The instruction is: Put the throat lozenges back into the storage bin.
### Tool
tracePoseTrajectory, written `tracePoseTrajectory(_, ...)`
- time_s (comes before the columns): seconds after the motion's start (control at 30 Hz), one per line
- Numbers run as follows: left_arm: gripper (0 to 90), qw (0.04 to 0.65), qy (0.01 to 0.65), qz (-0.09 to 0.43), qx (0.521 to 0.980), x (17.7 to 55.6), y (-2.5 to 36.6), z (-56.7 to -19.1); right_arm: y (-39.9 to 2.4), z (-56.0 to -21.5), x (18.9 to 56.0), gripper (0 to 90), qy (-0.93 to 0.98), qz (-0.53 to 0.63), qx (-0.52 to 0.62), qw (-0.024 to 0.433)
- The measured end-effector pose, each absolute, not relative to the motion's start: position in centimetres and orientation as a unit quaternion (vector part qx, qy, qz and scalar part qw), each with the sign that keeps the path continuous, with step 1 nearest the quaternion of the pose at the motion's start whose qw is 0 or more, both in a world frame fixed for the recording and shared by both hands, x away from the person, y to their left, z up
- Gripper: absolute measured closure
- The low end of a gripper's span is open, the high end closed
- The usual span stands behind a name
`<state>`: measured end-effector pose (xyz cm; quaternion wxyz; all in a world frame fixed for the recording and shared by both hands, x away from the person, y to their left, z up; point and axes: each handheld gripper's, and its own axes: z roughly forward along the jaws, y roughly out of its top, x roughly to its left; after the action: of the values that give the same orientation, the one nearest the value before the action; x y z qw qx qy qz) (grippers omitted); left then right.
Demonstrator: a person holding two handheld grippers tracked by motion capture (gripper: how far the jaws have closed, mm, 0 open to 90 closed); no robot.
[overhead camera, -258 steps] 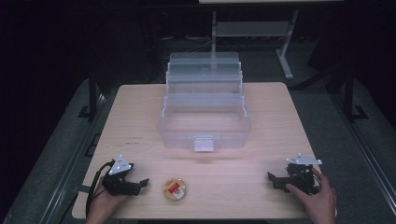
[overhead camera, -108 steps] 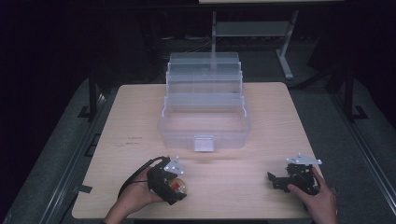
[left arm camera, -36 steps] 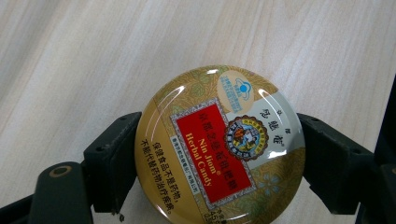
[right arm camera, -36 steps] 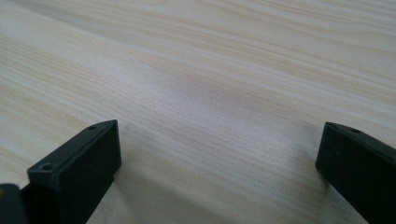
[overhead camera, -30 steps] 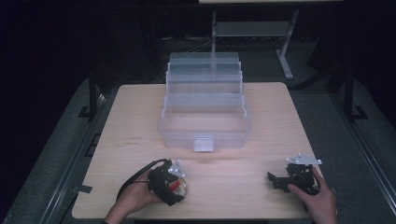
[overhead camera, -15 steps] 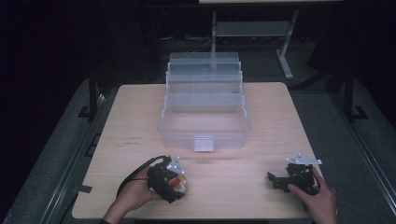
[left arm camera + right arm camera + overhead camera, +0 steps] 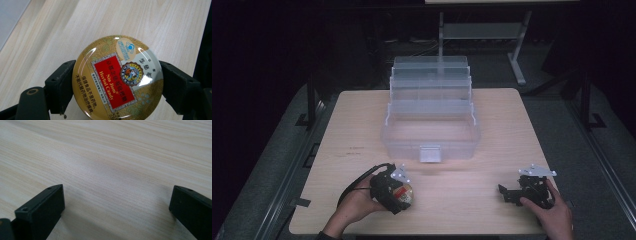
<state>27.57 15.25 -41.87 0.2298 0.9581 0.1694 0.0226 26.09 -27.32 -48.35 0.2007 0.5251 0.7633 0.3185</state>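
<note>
In the high view the left hand point(image 7: 357, 205) comes in from the 7 o'clock edge of the worktop point(image 7: 492, 150), palm wrapped around the back of the left gripper point(image 7: 401, 192), which points toward 3 o'clock and lies low over the wood. Its jaws are clamped on a round tin point(image 7: 403, 193), one jaw on each side of the rim. The left gripper view shows the tin point(image 7: 117, 77) face up between the jaws, gold with a red label reading "Nin Jiom Herbal Candy"; whether it rests on the wood or is held just above it cannot be told.

The right hand point(image 7: 552, 212) enters at 5 o'clock and rests over the right gripper point(image 7: 507, 194), which points toward 9 o'clock. In the right gripper view its jaws stand wide apart with bare wood point(image 7: 112, 170) between them.

A clear plastic box point(image 7: 431, 120) with stepped tiers stands at the worktop's centre, toward 12 o'clock, well apart from both grippers.
</note>
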Motion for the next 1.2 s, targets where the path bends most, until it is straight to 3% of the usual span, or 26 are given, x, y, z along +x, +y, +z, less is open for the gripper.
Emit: tracePoseTrajectory(1.2,19.5,0.25,0.168,0.029,0.953,29.6,15.0,-39.1,-27.3,-48.4,26.1,0.0,0.763,0.319,0.525,0.201)
